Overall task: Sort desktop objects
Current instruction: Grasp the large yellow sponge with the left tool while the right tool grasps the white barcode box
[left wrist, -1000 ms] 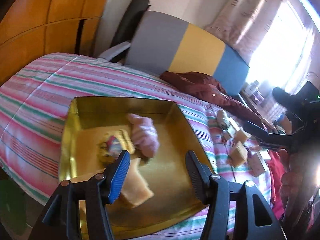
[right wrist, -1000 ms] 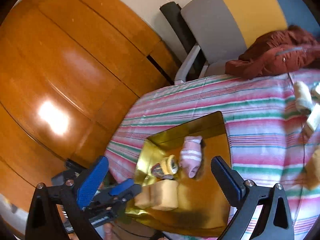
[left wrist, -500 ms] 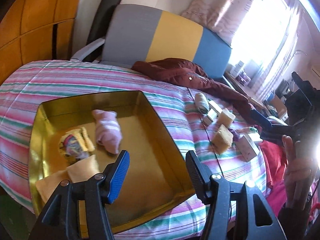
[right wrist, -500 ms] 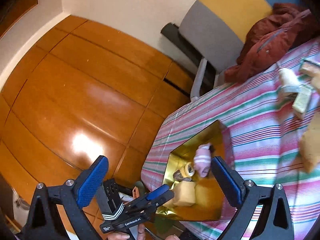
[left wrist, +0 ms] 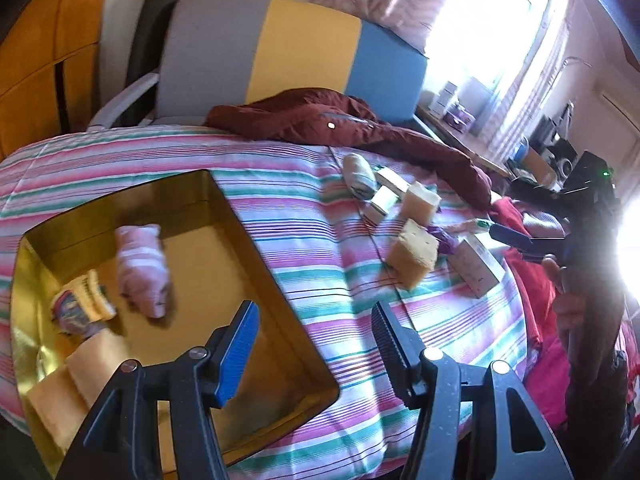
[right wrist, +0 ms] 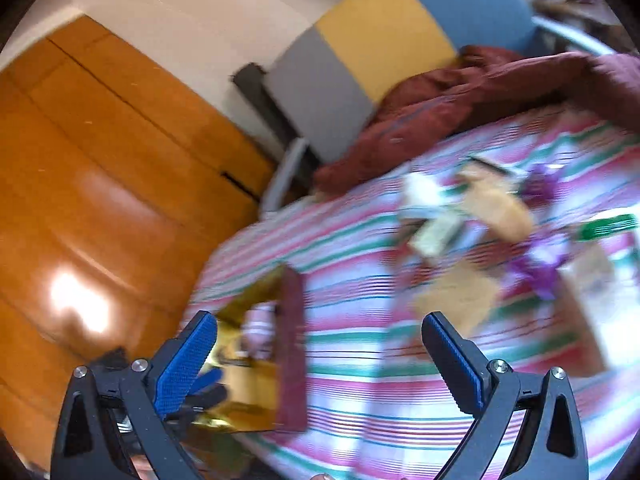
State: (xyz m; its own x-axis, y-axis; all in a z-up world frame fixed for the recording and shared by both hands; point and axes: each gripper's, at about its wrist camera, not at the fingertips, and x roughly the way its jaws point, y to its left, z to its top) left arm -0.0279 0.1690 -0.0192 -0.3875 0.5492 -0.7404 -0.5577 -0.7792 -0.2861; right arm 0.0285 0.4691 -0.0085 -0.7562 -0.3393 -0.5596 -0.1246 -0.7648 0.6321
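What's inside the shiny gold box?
Inside the gold box lie a pink striped sock, a small yellow roll and two yellow sponges. The left tool covers part of the box's near floor.

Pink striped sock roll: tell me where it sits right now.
In the left wrist view the pink striped sock roll lies inside the gold tray, left of centre, right beside the yellow patterned sock roll and above the yellow sponges.

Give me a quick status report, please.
Left gripper and right gripper open, empty. Gold tray partly filled; sponges outside. Nothing blocking.
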